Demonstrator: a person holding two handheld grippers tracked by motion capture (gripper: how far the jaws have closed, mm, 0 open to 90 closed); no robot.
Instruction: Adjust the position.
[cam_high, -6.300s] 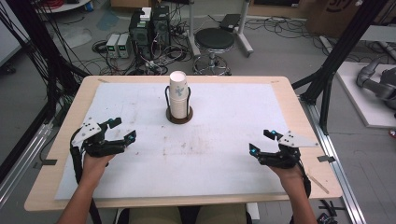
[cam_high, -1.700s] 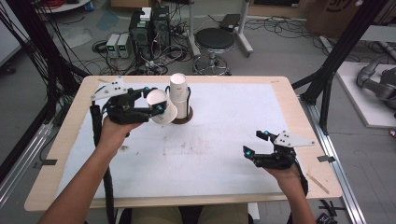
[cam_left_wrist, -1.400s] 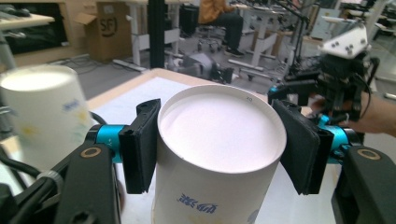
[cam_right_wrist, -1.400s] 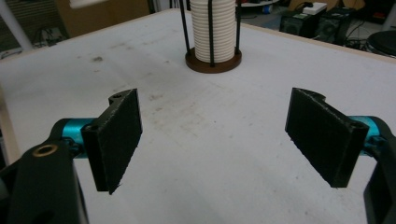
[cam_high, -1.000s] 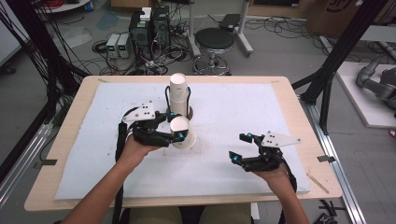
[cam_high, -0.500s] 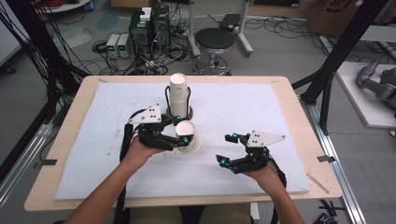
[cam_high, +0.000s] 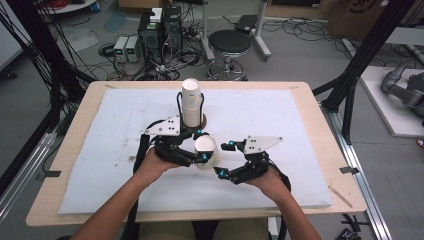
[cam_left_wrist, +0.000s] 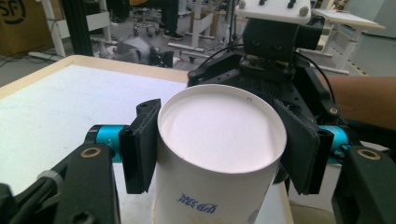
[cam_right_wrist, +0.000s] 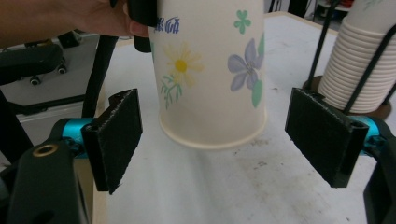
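From above, the left gripper sits left of the table's middle, its jaws pinching a paper cup held upside down, closed base up. The left gripper view adds the grip itself: both black pads press against the cup's sides just under the white base, with blue printed characters showing low on the wall, and the other gripper's body close behind the cup.

Just behind the held cup in the high view, a stack of cups stands upright in a wire holder on a round base, on the white mat that covers the wooden table.

To the right, the right gripper points toward the cup, its jaws spread wide. The right gripper view shows what the overhead angle hides: the cup has a daisy, a purple flower and a green clover printed on it, and its open rim hangs just above the mat, between the two spread pads without touching either. The ribbed stack stands at that view's right edge, behind black wires.
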